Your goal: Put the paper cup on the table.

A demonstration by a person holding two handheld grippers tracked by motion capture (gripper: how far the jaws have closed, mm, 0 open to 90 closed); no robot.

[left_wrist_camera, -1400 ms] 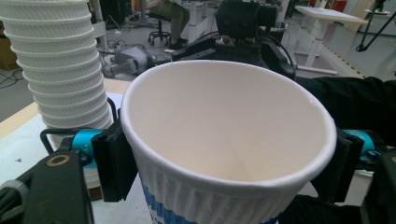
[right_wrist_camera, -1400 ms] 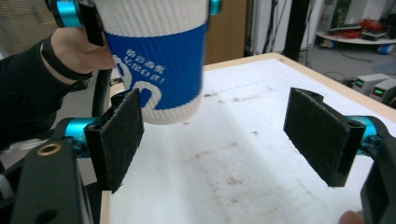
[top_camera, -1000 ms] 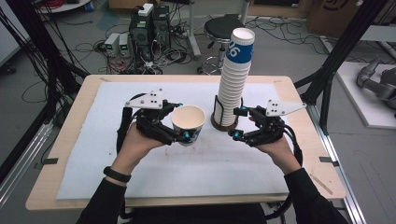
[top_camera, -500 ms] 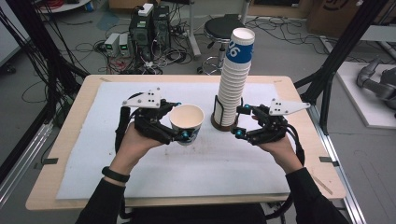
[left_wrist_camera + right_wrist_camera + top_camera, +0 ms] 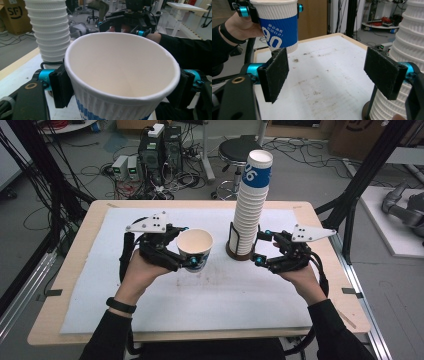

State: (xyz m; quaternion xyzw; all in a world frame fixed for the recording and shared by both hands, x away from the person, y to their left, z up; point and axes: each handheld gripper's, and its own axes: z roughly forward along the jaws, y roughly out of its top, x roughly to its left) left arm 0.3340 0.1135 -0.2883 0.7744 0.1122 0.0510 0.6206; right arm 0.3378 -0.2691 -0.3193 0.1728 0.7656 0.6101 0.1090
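In my left gripper (image 5: 192, 251) I hold a single paper cup (image 5: 195, 249), its pads clamped on the ribbed wall just under the rim, mouth up and clear of the tabletop (image 5: 150, 320). That grip is my nearest worry: the wall is thin, and in the left gripper view the rim (image 5: 122, 65) already looks a little out of round, so squeezing harder could crush it, while easing off could let it slide down between the pads.

My right gripper (image 5: 261, 248) stands open with nothing between its pads, just beside the foot of the cup stack (image 5: 250, 210). Beyond its far pad (image 5: 384, 72) the stack rises tall on a dark round holder (image 5: 239, 254), and it seems to lean slightly. A knock from that gripper or its cable could, I judge, tip the whole column across the tabletop.

Farther off, from the right gripper the held cup hangs ahead and above its near pad; if I bring both hands together carelessly, the cup could strike the stack.
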